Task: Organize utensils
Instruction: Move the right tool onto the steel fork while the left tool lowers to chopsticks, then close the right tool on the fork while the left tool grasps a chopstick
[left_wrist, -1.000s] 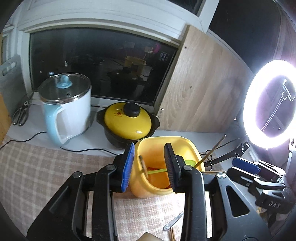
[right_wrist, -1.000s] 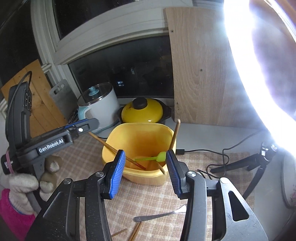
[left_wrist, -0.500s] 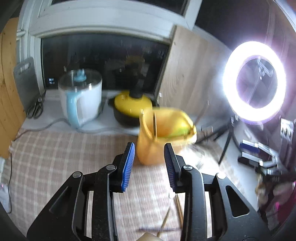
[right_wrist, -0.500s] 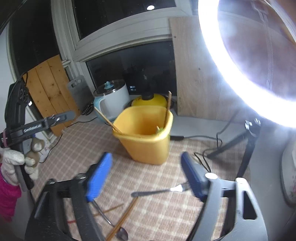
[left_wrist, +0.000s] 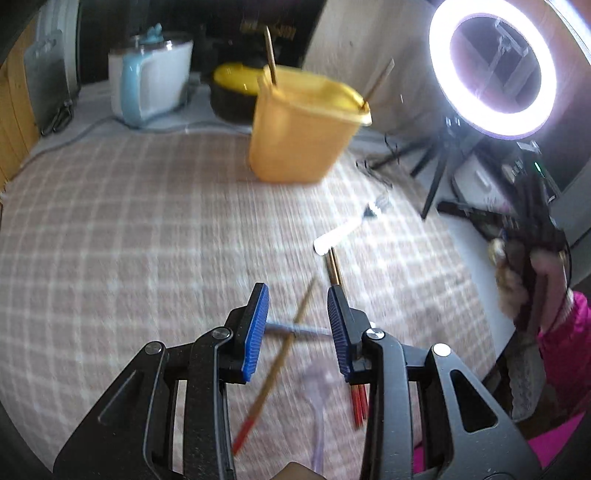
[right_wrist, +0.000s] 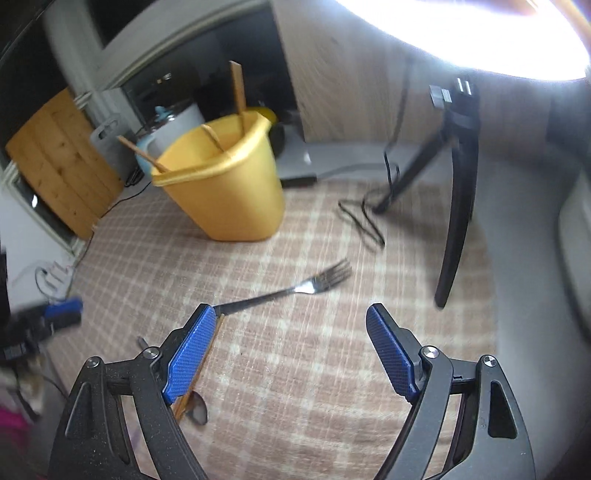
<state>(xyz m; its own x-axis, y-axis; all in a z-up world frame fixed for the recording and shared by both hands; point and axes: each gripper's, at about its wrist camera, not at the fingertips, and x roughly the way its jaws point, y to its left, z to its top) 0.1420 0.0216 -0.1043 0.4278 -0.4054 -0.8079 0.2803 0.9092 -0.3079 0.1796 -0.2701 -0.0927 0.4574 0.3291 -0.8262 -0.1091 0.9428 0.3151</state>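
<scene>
A yellow tub (left_wrist: 306, 136) (right_wrist: 225, 184) stands on the checked cloth with wooden chopsticks (right_wrist: 238, 92) sticking out of it. A metal fork (right_wrist: 291, 291) (left_wrist: 351, 229) lies on the cloth in front of it. My left gripper (left_wrist: 297, 325) is open and empty, low over a loose chopstick (left_wrist: 284, 354) that crosses a thin metal handle (left_wrist: 306, 329). A chopstick pair (left_wrist: 334, 267) lies beside it. My right gripper (right_wrist: 291, 354) is wide open and empty just short of the fork. A spoon bowl (right_wrist: 197, 410) and chopsticks show under its left finger.
A ring light on a black tripod (right_wrist: 454, 177) (left_wrist: 495, 66) stands at the right with a cable (right_wrist: 364, 218) on the cloth. A blue-white kettle (left_wrist: 151, 88) and a yellow-lidded pot (left_wrist: 232, 79) stand at the back. A wooden board (right_wrist: 62, 162) leans at the left.
Both grippers have pulled back from the tub and dropped towards the cloth. The right gripper has opened wider. The left one now hovers over the loose chopstick.
</scene>
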